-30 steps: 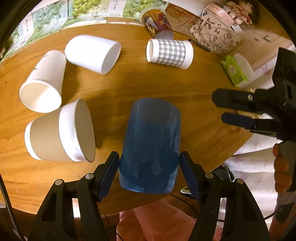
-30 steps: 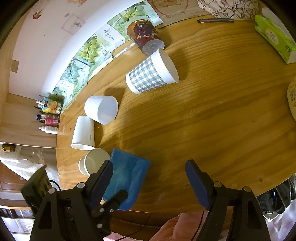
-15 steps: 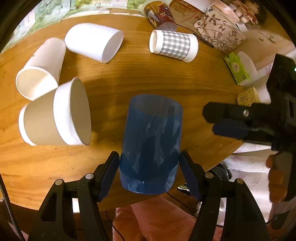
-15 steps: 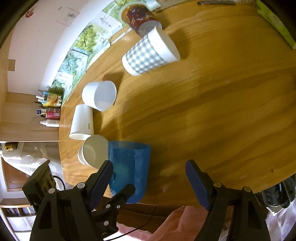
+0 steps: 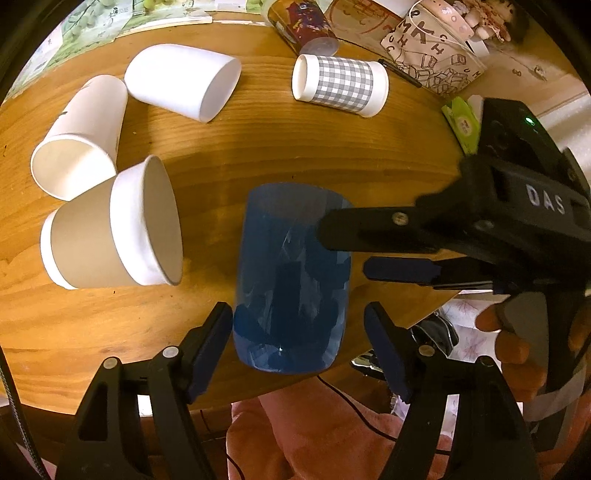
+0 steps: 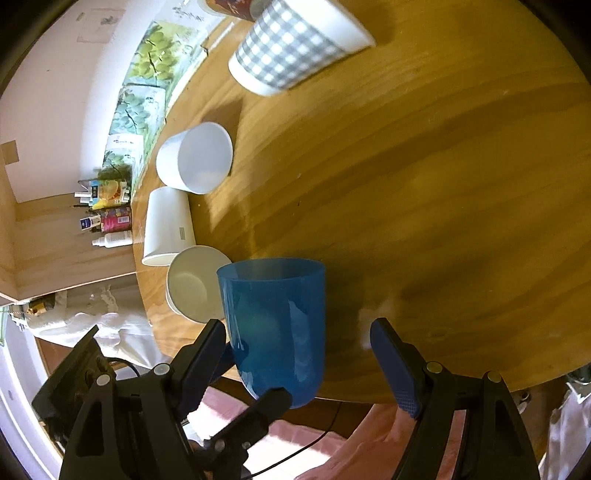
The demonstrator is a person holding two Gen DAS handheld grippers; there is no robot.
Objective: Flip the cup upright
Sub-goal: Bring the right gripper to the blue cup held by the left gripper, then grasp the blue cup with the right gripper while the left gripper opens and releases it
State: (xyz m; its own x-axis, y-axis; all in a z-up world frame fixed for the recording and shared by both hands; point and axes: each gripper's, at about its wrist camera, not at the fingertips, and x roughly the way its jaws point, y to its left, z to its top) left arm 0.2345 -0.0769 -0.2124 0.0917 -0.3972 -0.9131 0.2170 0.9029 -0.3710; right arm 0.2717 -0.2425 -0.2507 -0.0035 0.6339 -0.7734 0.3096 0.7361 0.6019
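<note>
A translucent blue plastic cup [image 5: 291, 280] is held off the wooden table [image 5: 258, 155] near its front edge. My left gripper [image 5: 299, 347] is shut on the cup's base end, one pad on each side. In the right wrist view the blue cup [image 6: 275, 325] stands with its mouth up, the left gripper's finger [image 6: 258, 410] under its base. My right gripper [image 6: 297, 362] is open, its jaws wide on either side of the cup without touching it. In the left wrist view the right gripper [image 5: 347, 249] reaches in from the right, its upper finger across the cup.
Several cups lie on their sides: a brown-sleeved one [image 5: 114, 229], two white ones [image 5: 81, 136] [image 5: 184, 86], a grey checked one [image 5: 340, 86]. A dark printed cup [image 5: 303, 26], a patterned bag [image 5: 432, 55] and a green tissue pack [image 5: 461, 122] sit at the far side.
My left gripper has lifted and tilted the blue cup from lying flat toward mouth-up. My right gripper has moved in from the right until its open jaws straddle the cup.
</note>
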